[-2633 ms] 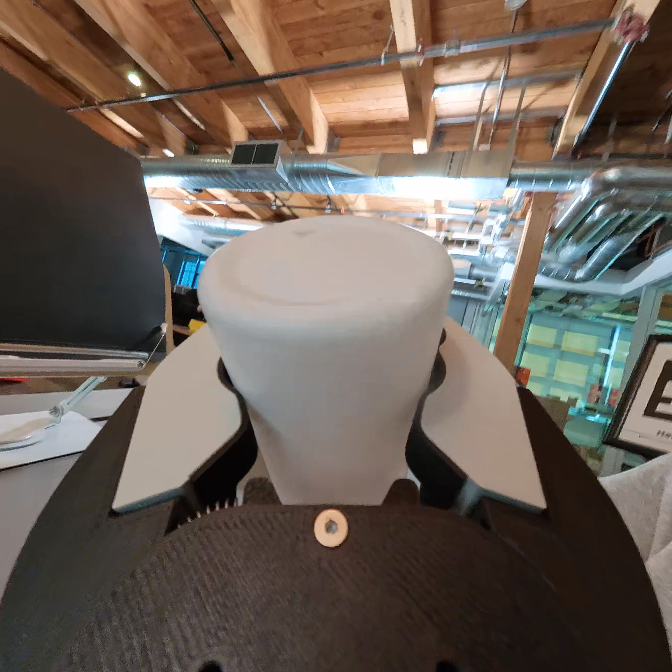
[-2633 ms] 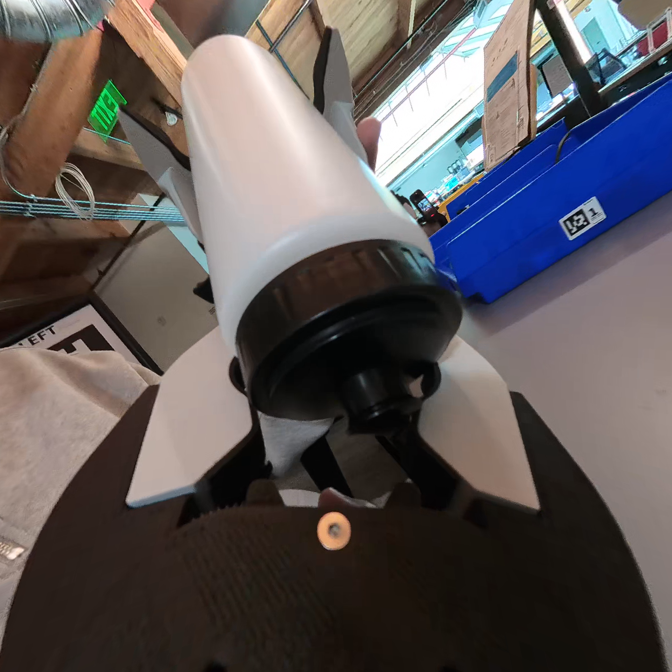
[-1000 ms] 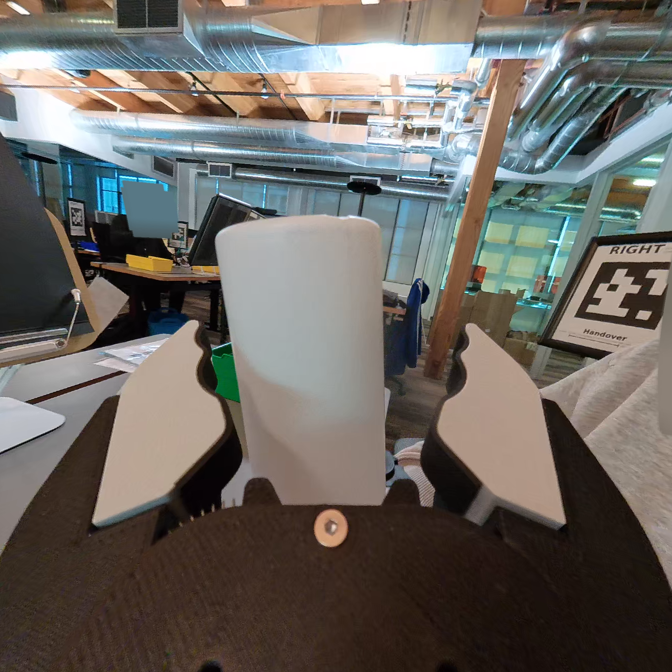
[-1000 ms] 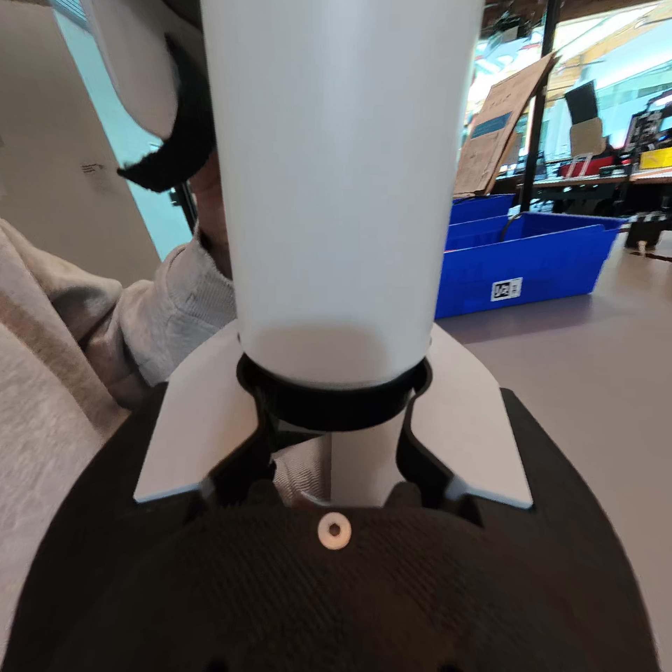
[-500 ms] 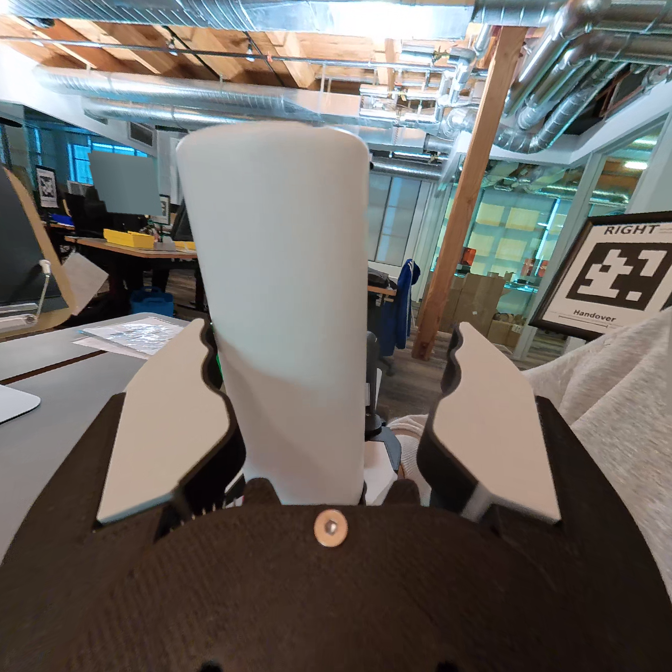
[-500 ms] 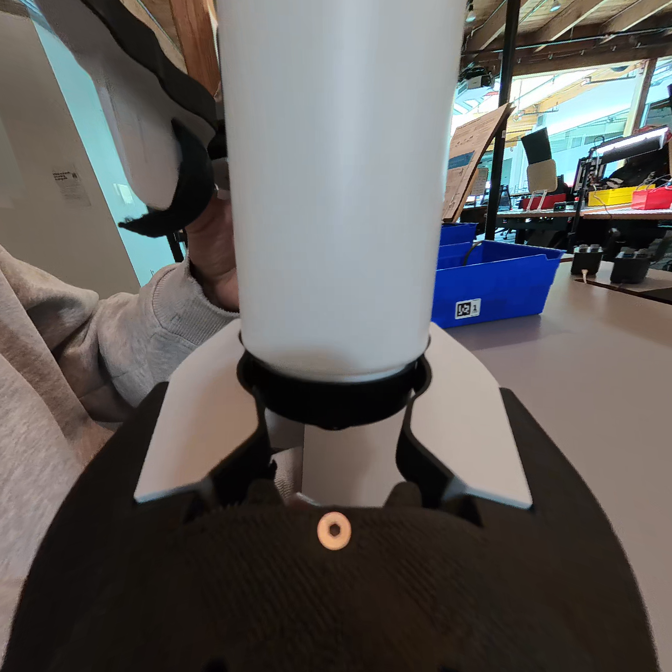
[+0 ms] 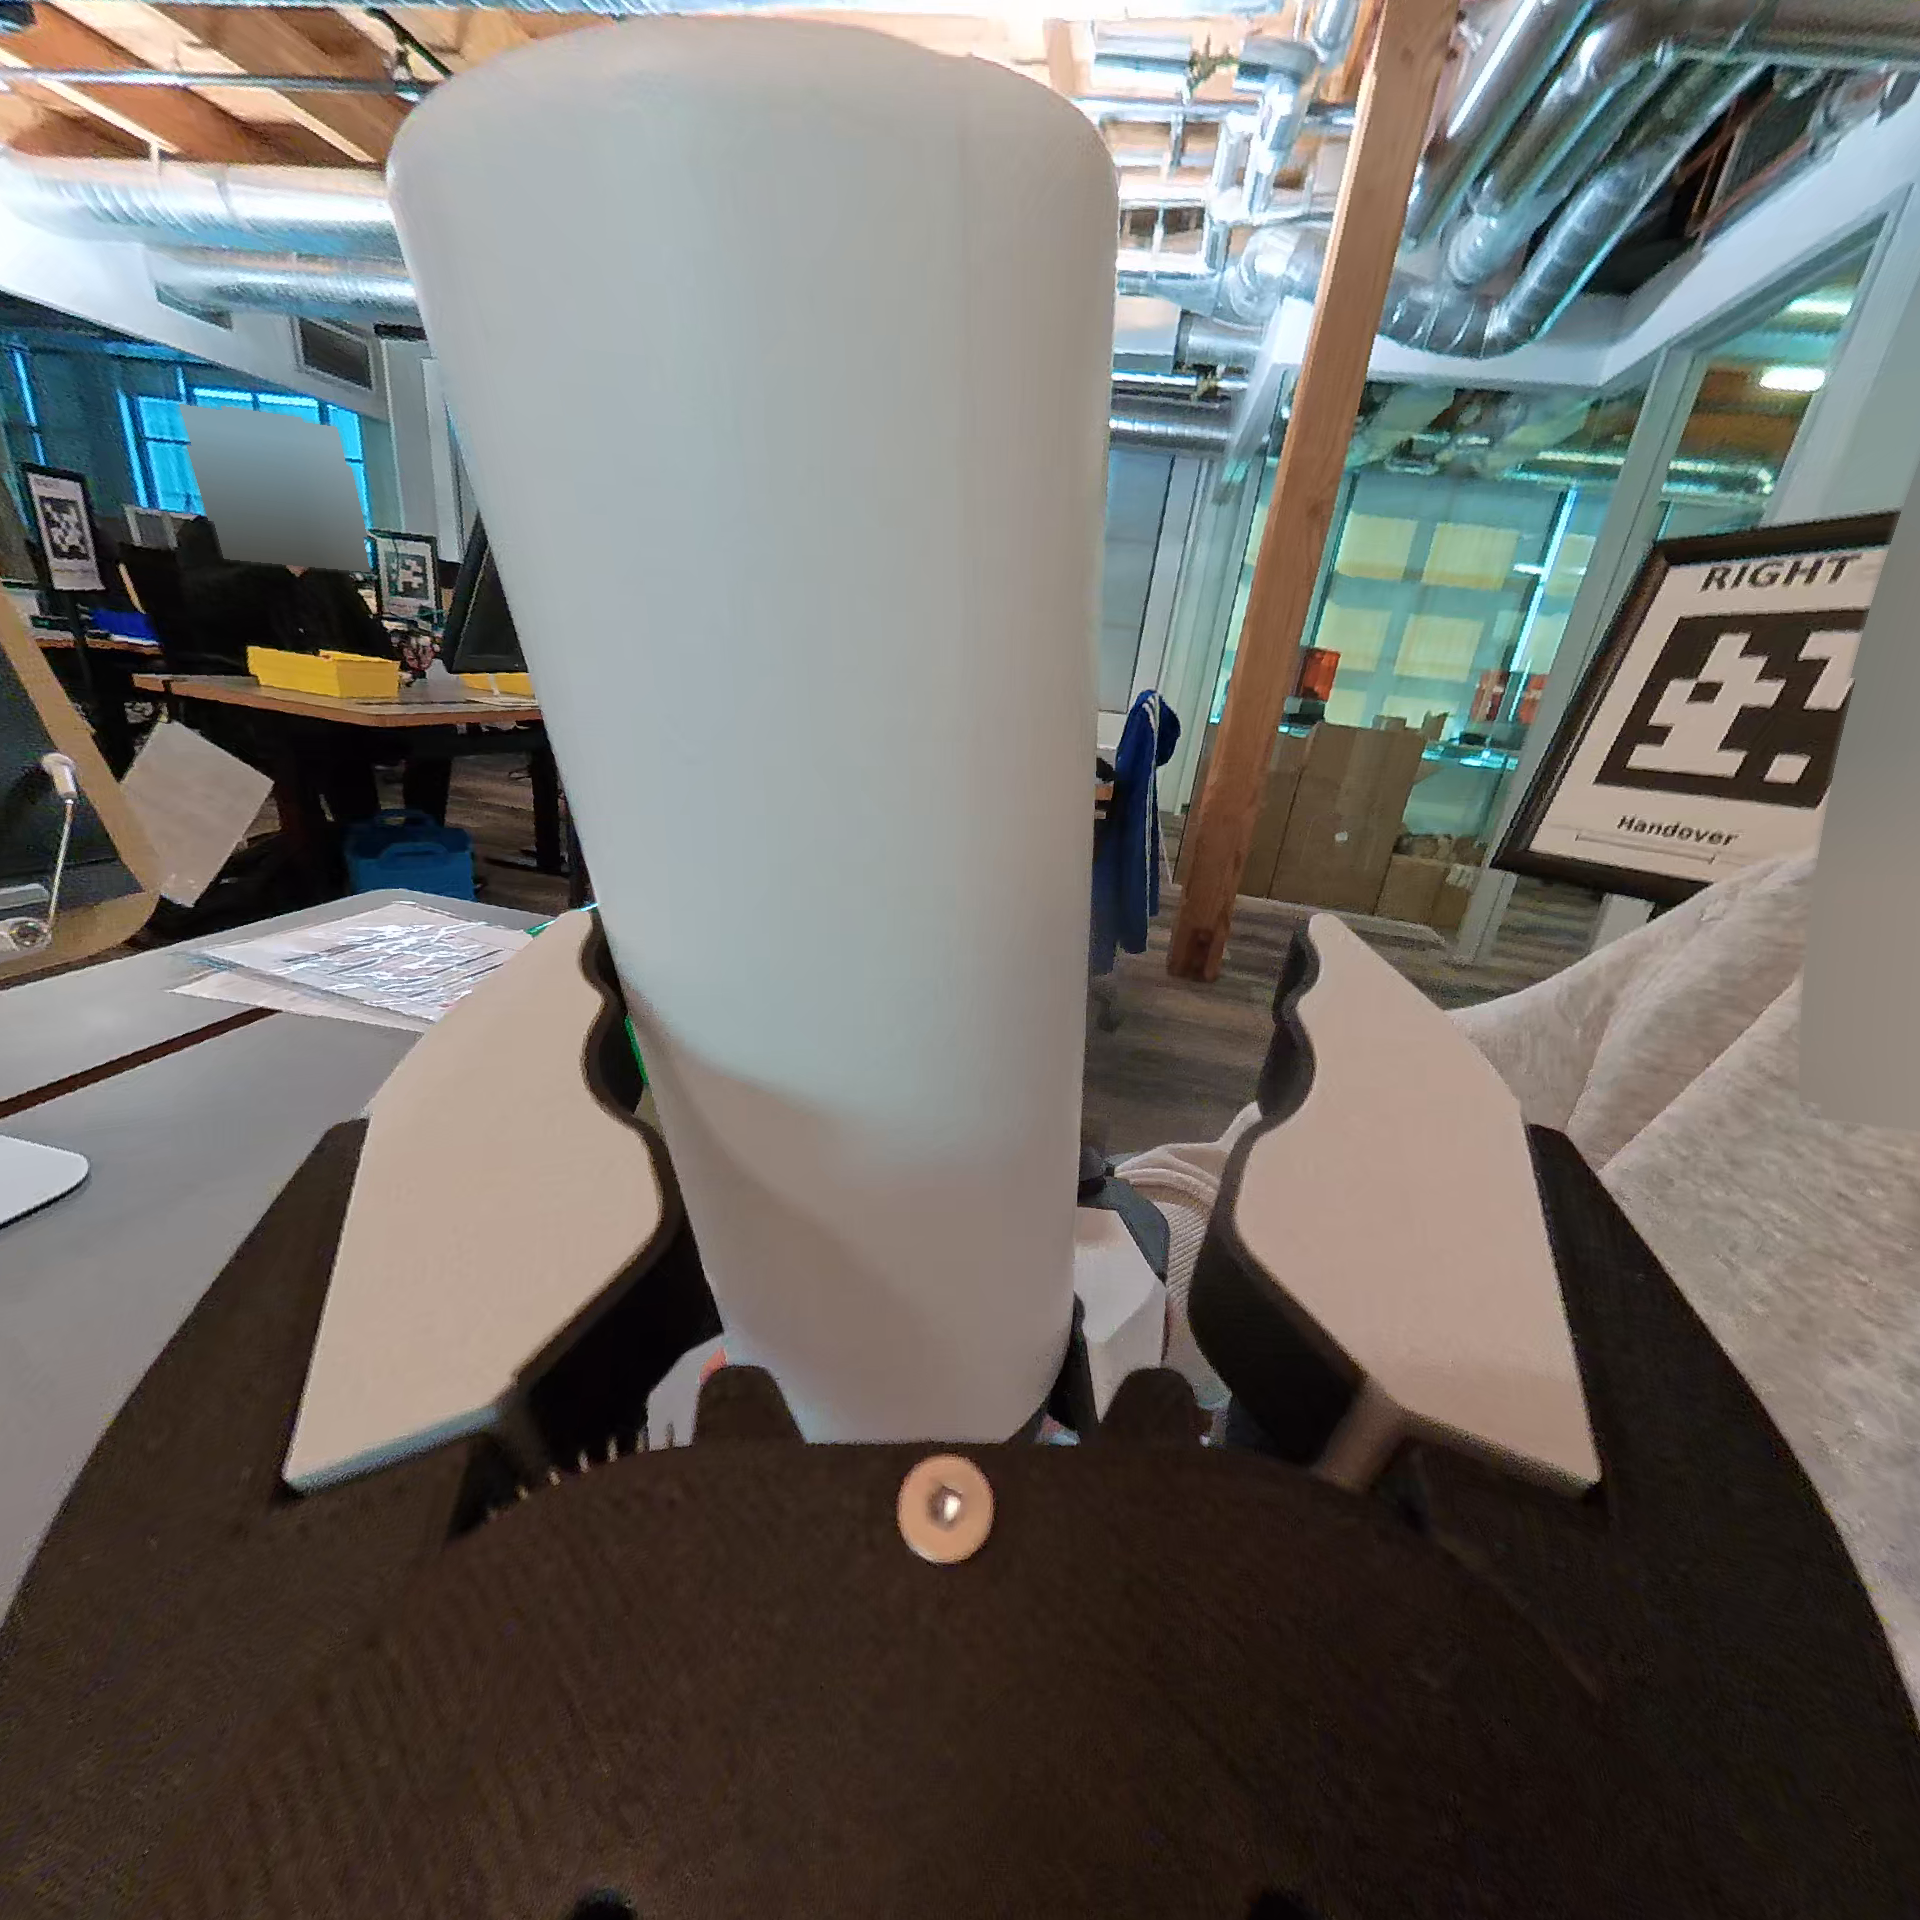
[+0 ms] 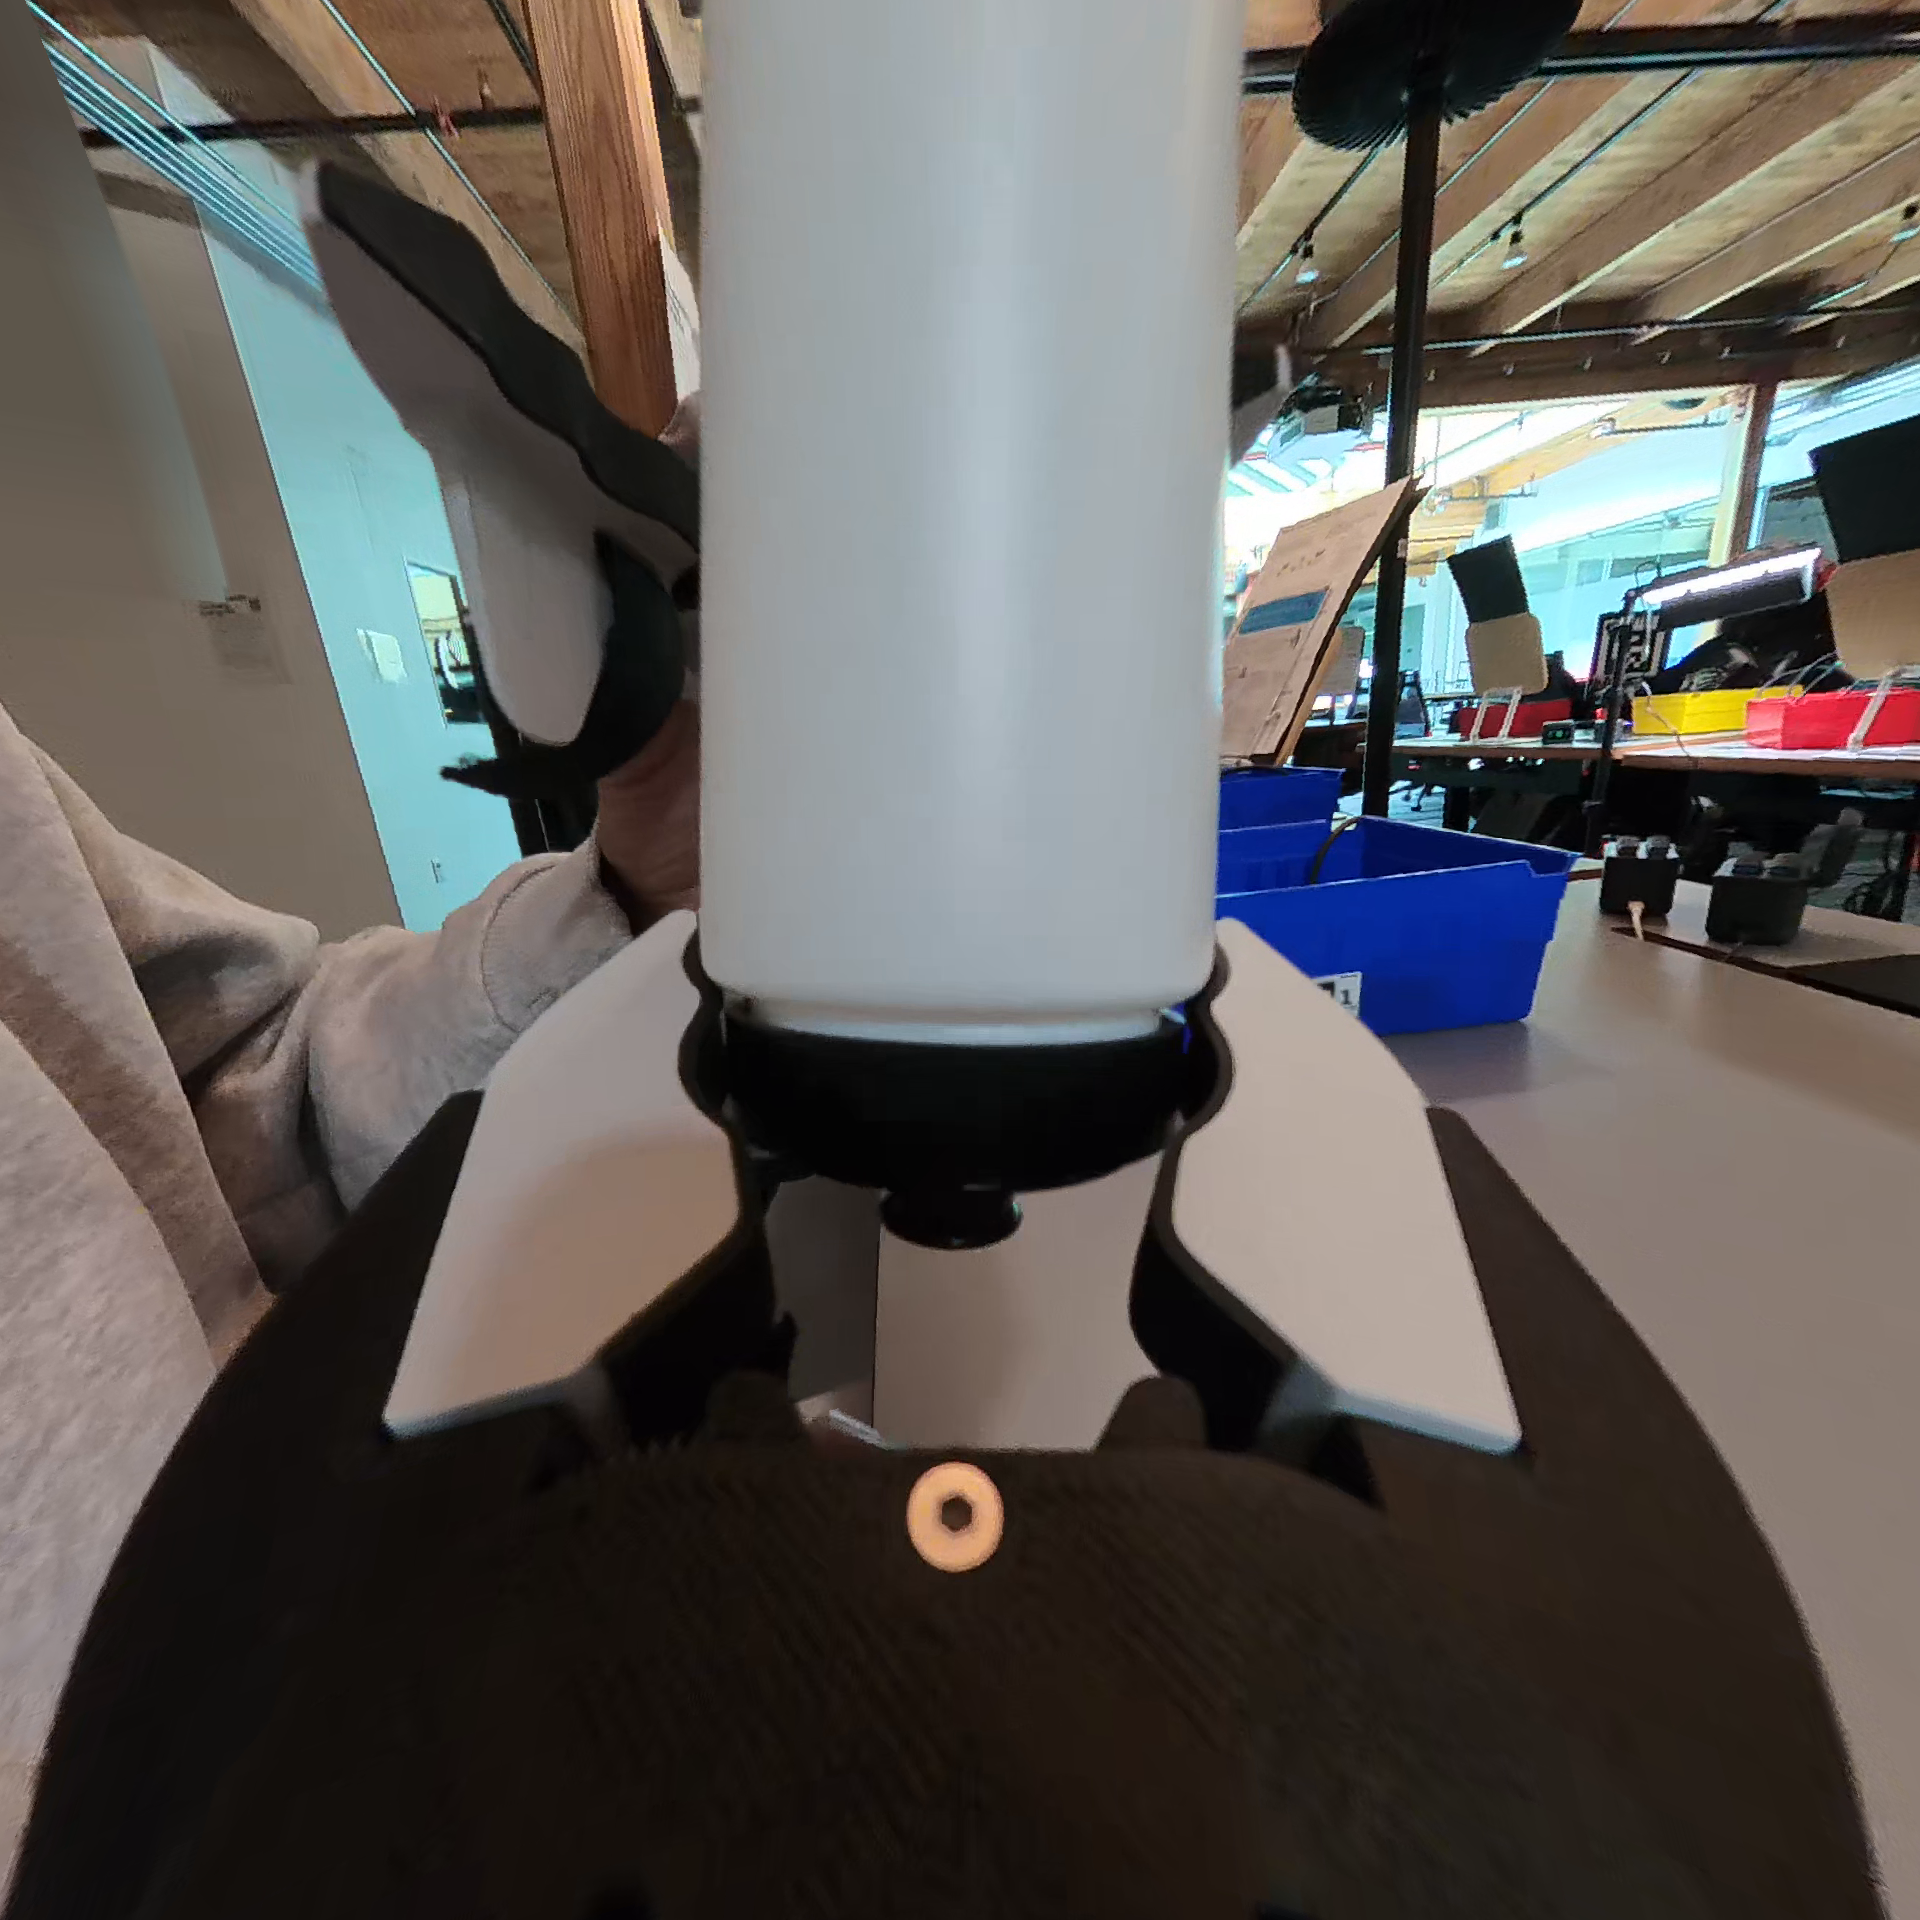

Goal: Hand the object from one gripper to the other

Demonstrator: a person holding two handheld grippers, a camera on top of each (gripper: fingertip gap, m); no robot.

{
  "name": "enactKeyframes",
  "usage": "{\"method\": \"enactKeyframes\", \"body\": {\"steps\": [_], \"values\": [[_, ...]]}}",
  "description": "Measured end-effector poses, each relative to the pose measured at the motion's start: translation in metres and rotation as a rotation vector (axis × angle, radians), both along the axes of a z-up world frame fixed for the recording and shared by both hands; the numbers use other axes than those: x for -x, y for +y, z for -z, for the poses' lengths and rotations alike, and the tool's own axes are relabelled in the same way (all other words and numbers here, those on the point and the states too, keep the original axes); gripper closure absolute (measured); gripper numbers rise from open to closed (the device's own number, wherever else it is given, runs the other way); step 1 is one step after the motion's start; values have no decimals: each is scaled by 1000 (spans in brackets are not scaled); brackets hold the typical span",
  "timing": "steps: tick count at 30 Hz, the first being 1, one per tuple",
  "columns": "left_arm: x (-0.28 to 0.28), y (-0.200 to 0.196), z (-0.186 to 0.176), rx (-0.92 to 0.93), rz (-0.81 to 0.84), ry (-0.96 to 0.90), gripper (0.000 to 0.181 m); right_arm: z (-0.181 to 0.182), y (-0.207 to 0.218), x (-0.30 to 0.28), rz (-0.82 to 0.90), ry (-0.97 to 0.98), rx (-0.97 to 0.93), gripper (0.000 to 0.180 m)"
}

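White bottle: smooth, satin-matt body; its black cap looks like plastic, slightly glossy. Right gripper: flat matt grey finger plates on a black, finely ribbed, rough-textured housing, same as the left gripper. Grey sleeve: soft fleecy cloth. Blue bins: glossy plastic. Table: smooth, matt grey.

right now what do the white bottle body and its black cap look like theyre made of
White bottle body: smooth with a soft satin sheen and a faint vertical highlight, so coated metal or plastic; the look leaves it open. Black cap: matte, moulded with a small knob beneath, likely plastic. The right gripper is closed on the cap.
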State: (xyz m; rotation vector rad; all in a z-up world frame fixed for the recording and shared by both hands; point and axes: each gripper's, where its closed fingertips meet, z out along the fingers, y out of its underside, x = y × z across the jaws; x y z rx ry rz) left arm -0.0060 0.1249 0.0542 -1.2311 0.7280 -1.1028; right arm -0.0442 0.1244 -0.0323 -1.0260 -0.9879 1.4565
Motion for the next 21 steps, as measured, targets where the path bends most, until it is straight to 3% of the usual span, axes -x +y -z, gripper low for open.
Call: {"method": "enactKeyframes", "body": {"steps": [6, 9, 12, 21], "values": [[5, 2, -3, 14, 1, -40, 66, 4, 0, 2, -8, -23, -6, 92], [4, 2, 0, -11, -23, -3, 79, 29, -7, 14, -26, -189, -44, 92], [2, 4, 7, -28, -51, 83, 95, 37, -11, 20, -10, -237, -72, 92], [5, 8, 9, -7, -59, 66, 95, 38, -8, 18, -15, -236, -55, 86]]}}
